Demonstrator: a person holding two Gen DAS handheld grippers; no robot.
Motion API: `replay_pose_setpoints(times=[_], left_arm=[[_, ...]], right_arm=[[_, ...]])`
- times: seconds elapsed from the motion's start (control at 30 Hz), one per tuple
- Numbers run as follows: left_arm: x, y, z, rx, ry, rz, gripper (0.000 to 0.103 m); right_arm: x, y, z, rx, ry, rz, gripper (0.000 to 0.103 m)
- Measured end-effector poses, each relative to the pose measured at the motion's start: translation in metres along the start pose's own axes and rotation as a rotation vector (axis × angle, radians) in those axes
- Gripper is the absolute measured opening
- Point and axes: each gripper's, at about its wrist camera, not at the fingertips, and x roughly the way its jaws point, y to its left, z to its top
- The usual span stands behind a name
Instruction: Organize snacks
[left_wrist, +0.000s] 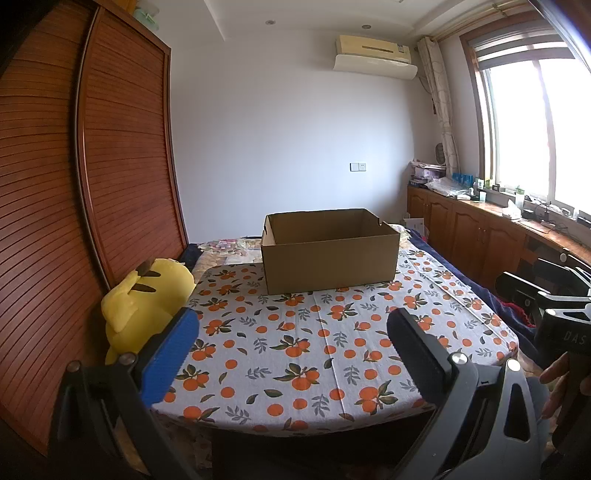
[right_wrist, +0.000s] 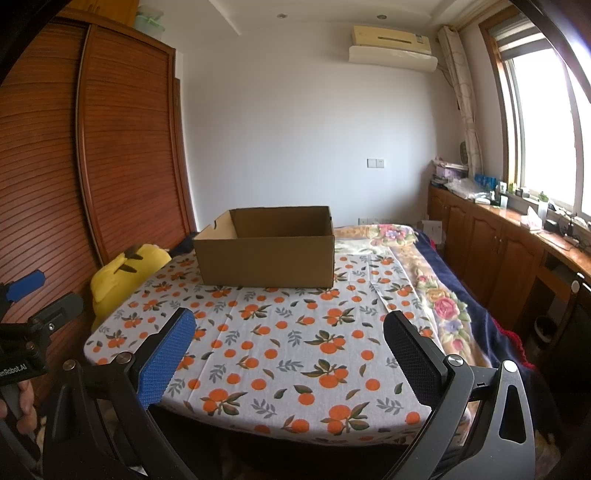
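An orange-print tablecloth covers the table, bearing an open cardboard box.

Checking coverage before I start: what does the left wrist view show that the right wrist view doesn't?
Only the left wrist view: the right tongs at its right edge.

Only the right wrist view: the floral blanket right of the table, and the left tongs at its left edge.

Both: open cardboard box on the orange-print tablecloth, yellow plush toy, wardrobe. No snacks visible.

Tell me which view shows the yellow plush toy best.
The left wrist view: the yellow plush toy appears large, though the left claw's blue finger hides its right edge. The right wrist view shows it smaller, beside the table.
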Motion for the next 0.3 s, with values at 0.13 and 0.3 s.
replay_pose_setpoints(times=[0.13,0.3], left_arm=[[-0.0003,0.0,0.0,0.001,0.0,0.001,0.103],[0.0002,-0.0004,0.0001,-0.002,0.0,-0.002,0.103]], right_arm=[[-0.0001,-0.0004,-0.0001,0.0,0.001,0.0,0.103],[-0.0005,-0.0006,-0.0003,0.0,0.0,0.001,0.103]])
